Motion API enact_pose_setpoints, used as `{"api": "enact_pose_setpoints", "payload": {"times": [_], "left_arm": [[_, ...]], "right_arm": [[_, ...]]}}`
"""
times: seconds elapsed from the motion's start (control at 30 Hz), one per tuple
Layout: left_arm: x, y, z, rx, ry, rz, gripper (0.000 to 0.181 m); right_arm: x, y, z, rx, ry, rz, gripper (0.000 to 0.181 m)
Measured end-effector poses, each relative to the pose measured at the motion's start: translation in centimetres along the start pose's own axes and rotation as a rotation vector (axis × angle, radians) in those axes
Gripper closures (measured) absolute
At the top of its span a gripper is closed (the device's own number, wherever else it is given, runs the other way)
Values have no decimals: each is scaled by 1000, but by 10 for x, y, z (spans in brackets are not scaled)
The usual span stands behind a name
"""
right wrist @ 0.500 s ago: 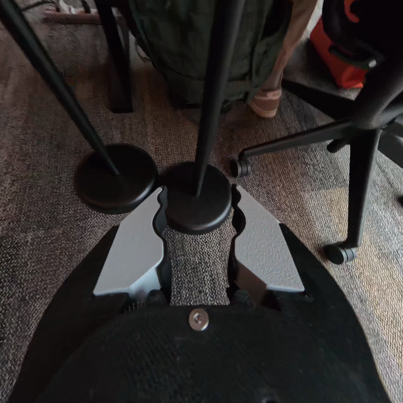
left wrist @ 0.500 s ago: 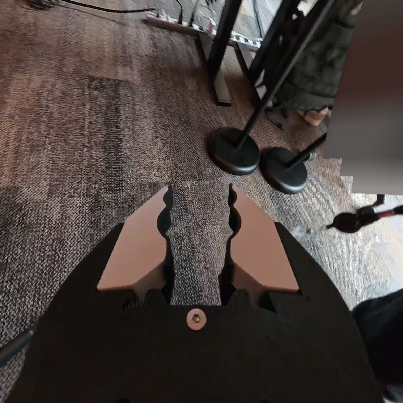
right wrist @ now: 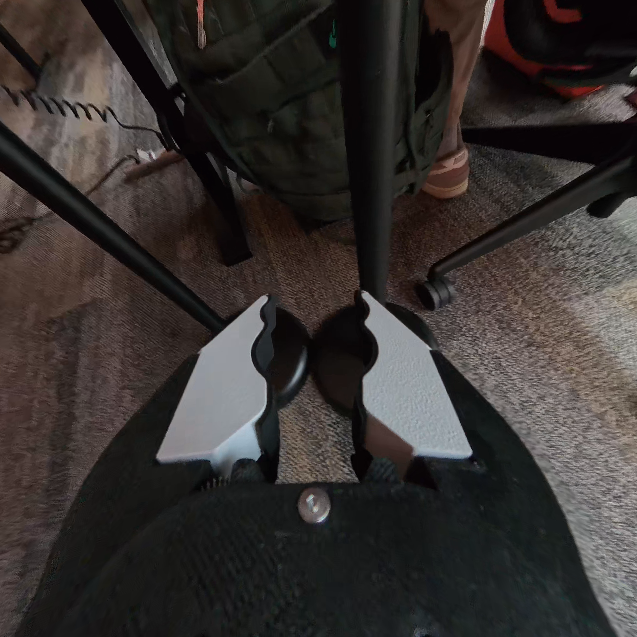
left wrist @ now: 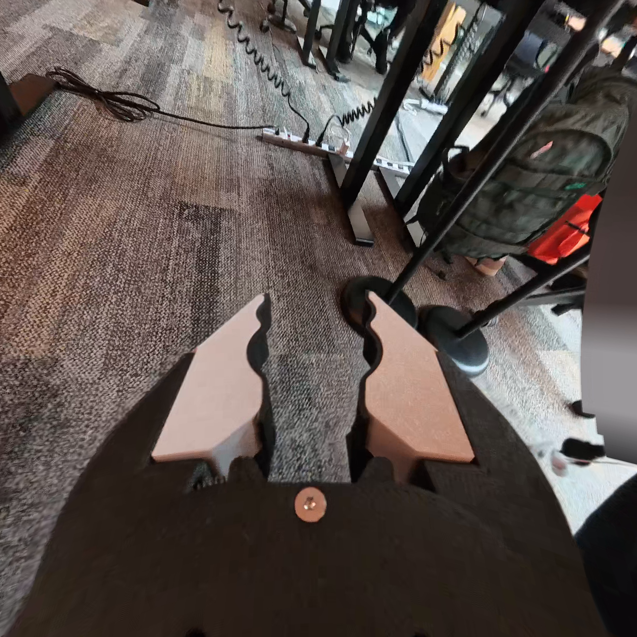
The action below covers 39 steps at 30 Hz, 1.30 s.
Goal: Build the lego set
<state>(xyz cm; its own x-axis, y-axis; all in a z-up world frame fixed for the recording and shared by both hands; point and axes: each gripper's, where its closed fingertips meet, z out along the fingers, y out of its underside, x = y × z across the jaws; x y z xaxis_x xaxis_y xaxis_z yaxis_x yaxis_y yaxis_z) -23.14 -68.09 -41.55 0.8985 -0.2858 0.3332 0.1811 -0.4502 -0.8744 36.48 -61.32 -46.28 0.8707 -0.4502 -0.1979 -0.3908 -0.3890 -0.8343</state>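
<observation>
- My left gripper (left wrist: 317, 300), with its tan fingers (left wrist: 220, 389), hangs over the brown-grey carpet (left wrist: 138, 241); the jaws stand apart and nothing is between them, only carpet showing through the gap.
- My right gripper (right wrist: 313, 300), with its pale grey fingers (right wrist: 224, 386), also points down at the carpet (right wrist: 517, 344); its jaws stand apart and empty as well.
- I cannot see any lego set in either view, so I cannot tell where it lies.
- Past my left fingertips two round black stand bases (left wrist: 458, 337) sit on the carpet just beside each other, each with a thin black pole (left wrist: 482, 193) rising at a slant.
- In the right wrist view those same bases (right wrist: 289, 351) show in the gap between my fingers, partly hidden behind them, and one thick black pole (right wrist: 368, 138) climbs straight up the middle of the picture.
- A dark green backpack (left wrist: 537, 172) stands on the carpet behind the poles, beside a black table leg (left wrist: 375, 120).
- An orange bag (left wrist: 565, 231) lies just beside the backpack.
- A white power strip (left wrist: 310, 141) lies on the carpet by the table leg, with a coiled black cable (left wrist: 262, 58) and a straight black cord (left wrist: 113, 103) leading to it.
- In the right wrist view a person's tan shoe (right wrist: 448, 172) rests on the carpet just beside the backpack (right wrist: 269, 103).
- An office chair's black leg ends in a caster (right wrist: 436, 293) to the right of my right fingertips.
</observation>
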Motion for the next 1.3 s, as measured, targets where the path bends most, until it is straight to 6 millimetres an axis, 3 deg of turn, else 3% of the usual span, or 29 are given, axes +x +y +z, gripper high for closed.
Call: {"api": "enact_pose_setpoints", "payload": {"times": [0.1,0.2,0.3,0.47,0.63,0.87,1.13,1.3], "left_arm": [[6,-11,3,5,63,-139,130],[12,-10,0,-12,109,-224,130],[7,-11,-7,5,109,-211,131],[-19,23,-33,-93,10,-222,132],[-37,33,-60,-100,-91,-165,136],[-35,41,-62,-123,-119,-94,138],[-17,21,-60,-70,-119,9,141],[-8,21,-51,-74,-103,36,143]], "right_arm": [[-2,-7,-4,19,-18,141,140],[-7,-6,-5,22,-46,225,146],[-18,4,-2,18,-38,174,150],[-39,27,4,-18,8,-89,151],[-45,33,16,-16,31,-174,151],[-69,53,35,-84,-4,-191,151],[-99,67,43,-131,-109,-147,151],[-112,73,47,-162,-156,-136,151]]}}
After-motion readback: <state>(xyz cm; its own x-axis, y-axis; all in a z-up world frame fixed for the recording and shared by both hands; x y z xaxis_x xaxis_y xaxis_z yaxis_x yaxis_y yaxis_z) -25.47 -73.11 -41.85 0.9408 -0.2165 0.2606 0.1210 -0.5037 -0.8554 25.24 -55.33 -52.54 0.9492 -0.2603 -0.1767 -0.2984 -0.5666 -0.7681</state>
